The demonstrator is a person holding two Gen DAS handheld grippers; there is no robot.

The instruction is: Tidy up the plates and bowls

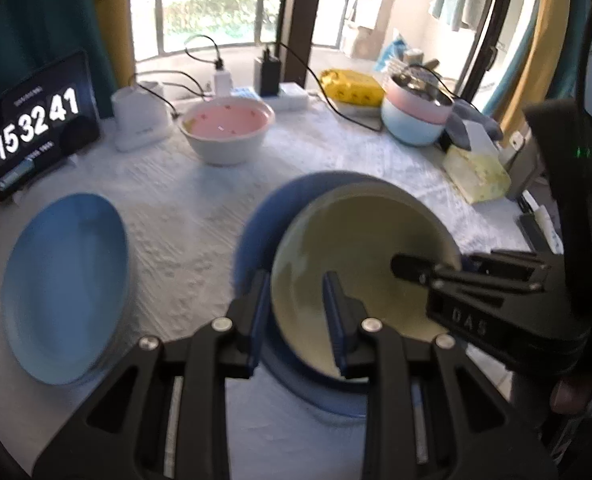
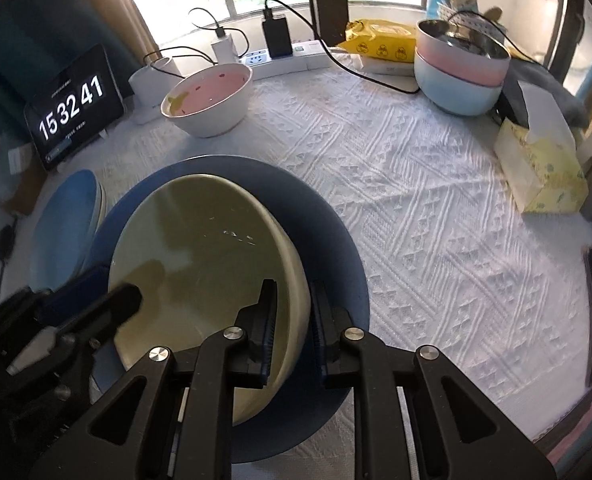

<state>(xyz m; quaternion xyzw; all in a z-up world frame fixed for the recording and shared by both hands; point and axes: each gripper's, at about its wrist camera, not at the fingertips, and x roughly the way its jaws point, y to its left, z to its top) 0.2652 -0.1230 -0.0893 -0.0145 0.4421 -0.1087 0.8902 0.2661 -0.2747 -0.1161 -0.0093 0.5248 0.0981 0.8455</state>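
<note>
Biggest worry is the dark blue plate point(image 2: 335, 240) on the desk point(image 2: 435, 200) getting dragged along, since both the left gripper point(image 1: 296, 312) and right gripper point(image 2: 292, 320) have fingers pinching opposite rims of the green bowl point(image 2: 200, 256) sitting in it (uneven lift tips it).

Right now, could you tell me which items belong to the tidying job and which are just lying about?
Job: green bowl, dark blue plate, light blue plates, pink bowl, stacked bowls.
Lying about: clock tablet, tissue box, yellow packet.

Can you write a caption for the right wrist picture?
Both grippers, right gripper and left gripper, grip the green bowl over the dark blue plate.
</note>
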